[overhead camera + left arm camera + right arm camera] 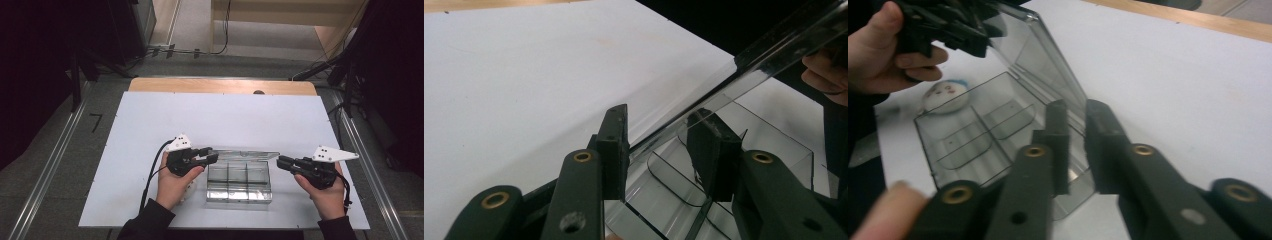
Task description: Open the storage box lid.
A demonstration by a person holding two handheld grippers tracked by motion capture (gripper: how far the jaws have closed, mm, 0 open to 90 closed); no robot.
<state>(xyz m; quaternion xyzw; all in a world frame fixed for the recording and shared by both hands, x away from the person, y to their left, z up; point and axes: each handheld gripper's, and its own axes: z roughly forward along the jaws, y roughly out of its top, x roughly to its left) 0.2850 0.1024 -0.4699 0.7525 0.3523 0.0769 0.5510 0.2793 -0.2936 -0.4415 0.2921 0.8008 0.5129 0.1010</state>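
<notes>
A clear plastic compartment box [239, 186] lies near the table's front edge with its lid [250, 154] raised. My left gripper [214, 156] is at the lid's left end. In the left gripper view the lid's edge [744, 70] runs down between the spread jaws of my left gripper [661, 120], close to the left pad [616, 150]. My right gripper [280, 161] is at the lid's right end. Its jaws [1076, 107] stand a narrow gap apart at the lid's corner [1068, 85], and the pads are not pressing. The box's compartments [973, 135] look empty.
A small white round toy [945, 95] with a painted face lies beside the box, under the person's left hand [172, 185]. The white table top [220, 120] has free room behind the box. A wooden strip [220, 86] runs along the far edge.
</notes>
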